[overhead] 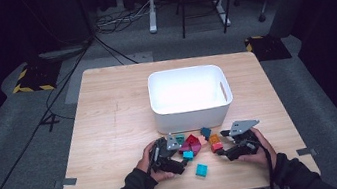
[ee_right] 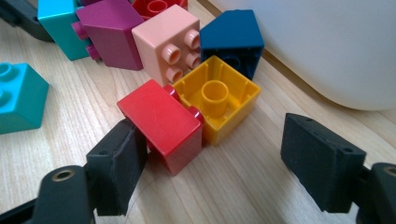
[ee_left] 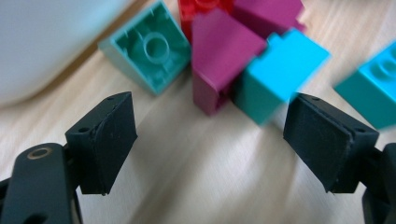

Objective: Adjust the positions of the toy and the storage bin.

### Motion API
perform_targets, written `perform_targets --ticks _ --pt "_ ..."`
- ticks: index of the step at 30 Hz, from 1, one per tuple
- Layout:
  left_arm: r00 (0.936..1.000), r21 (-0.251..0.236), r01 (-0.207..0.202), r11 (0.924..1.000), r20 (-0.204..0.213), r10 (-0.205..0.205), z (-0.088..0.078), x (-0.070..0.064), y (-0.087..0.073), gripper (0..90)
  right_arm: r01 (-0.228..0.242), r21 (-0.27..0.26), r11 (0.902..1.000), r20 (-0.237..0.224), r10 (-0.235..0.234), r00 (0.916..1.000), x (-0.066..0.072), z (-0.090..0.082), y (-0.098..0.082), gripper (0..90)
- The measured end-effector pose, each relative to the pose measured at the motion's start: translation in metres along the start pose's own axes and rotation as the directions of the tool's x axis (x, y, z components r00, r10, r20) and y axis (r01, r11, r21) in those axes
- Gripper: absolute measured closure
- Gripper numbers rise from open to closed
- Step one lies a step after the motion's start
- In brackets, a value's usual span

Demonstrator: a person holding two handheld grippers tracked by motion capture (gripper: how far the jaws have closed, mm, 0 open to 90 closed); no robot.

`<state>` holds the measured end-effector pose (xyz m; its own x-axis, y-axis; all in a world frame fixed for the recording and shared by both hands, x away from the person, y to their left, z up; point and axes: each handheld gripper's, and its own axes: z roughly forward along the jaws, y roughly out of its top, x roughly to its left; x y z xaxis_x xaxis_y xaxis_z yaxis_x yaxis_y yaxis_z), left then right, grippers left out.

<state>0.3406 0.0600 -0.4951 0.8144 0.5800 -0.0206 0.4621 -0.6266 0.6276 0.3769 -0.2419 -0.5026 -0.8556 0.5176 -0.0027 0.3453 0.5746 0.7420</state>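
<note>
Several toy bricks lie in a cluster in front of the white bin [overhead: 189, 96]. My left gripper [ee_left: 210, 140] stands open over bare wood, just short of a magenta brick [ee_left: 222, 56], a cyan brick [ee_left: 278, 70] and an upturned teal brick [ee_left: 147, 53]. My right gripper [ee_right: 210, 158] is open too. A red brick [ee_right: 163, 121] lies by its left pad [ee_right: 121, 163], with an upturned yellow brick [ee_right: 217, 95] behind it; the right pad is well clear of both. In the high view the left gripper [overhead: 182, 160] and right gripper [overhead: 221, 150] flank the cluster.
A pink brick [ee_right: 170, 44] and a dark blue brick [ee_right: 233, 39] lie close to the bin wall [ee_right: 327, 42]. One cyan brick [overhead: 201, 170] lies alone nearer the table's front edge. Open wood stretches left of the bin.
</note>
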Motion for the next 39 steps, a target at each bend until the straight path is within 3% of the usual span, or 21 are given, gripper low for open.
perform_targets --ticks 2,4,9,12,15,16,19,20,23,27,28,34,39 --pt "0.9995 -0.014 -0.029 0.9995 0.011 0.029 -0.006 -0.009 -0.006 18.7 0.011 -0.01 0.9999 0.01 -0.011 0.9999 0.002 -0.002 -0.003 24.3" --pt "0.9989 -0.02 -0.03 0.9993 0.036 0.031 -0.012 -0.022 -0.013 18.3 0.019 -0.013 0.9997 0.011 -0.018 0.9998 0.002 -0.005 -0.005 24.5" --pt "0.9993 -0.022 -0.027 0.9994 0.024 0.028 -0.014 -0.043 -0.021 16.8 -0.006 -0.002 1.0 0.005 0.006 1.0 0.002 -0.008 -0.007 24.5" --pt "0.9995 -0.026 -0.001 0.9997 0.032 0.001 -0.009 -0.048 -0.015 16.2 0.016 -0.01 0.9998 0.003 -0.016 0.9999 0.002 -0.007 -0.007 24.0" --pt "0.9996 -0.026 0.018 0.9995 -0.02 -0.019 0.001 -0.052 -0.005 13.7 0.002 -0.004 1.0 0.005 -0.002 1.0 0.002 -0.007 -0.007 23.6" --pt "0.9985 -0.026 0.046 0.9986 -0.028 -0.046 0.003 -0.053 -0.002 13.4 0.014 -0.011 0.9998 0.003 -0.014 0.9999 0.001 -0.007 -0.007 23.6" --pt "0.9947 -0.024 0.083 0.9963 -0.059 -0.084 0.009 -0.052 0.005 11.9 0.0 0.0 1.0 0.008 0.0 1.0 0.002 -0.008 -0.007 23.7" --pt "0.9949 -0.029 0.073 0.9969 -0.067 -0.075 0.011 -0.051 0.007 11.5 0.018 -0.009 0.9998 0.005 -0.018 0.9998 0.001 -0.008 -0.007 23.7" --pt "0.9911 -0.027 0.095 0.9951 -0.09 -0.097 0.015 -0.047 0.013 10.8 0.017 -0.008 0.9998 0.003 -0.017 0.9999 0.001 -0.008 -0.007 24.0" --pt "0.9902 -0.025 0.101 0.9946 -0.094 -0.103 0.016 -0.038 0.014 10.5 0.02 -0.007 0.9998 0.001 -0.02 0.9998 0.002 -0.008 -0.007 25.0" --pt "0.9909 -0.023 0.108 0.9939 -0.078 -0.109 0.015 -0.037 0.012 10.5 0.009 0.0 1.0 -0.004 -0.009 1.0 0.003 -0.009 -0.008 25.1" --pt "0.997 -0.014 0.03 0.9994 -0.072 -0.031 -0.003 -0.029 -0.005 15.1 0.038 -0.012 0.9992 -0.015 -0.038 0.9992 0.003 -0.009 -0.008 26.5" --pt "0.9959 -0.011 0.054 0.9985 -0.072 -0.055 -0.019 -0.013 -0.025 15.3 0.044 -0.008 0.999 -0.023 -0.044 0.9988 0.005 -0.01 -0.008 28.9"
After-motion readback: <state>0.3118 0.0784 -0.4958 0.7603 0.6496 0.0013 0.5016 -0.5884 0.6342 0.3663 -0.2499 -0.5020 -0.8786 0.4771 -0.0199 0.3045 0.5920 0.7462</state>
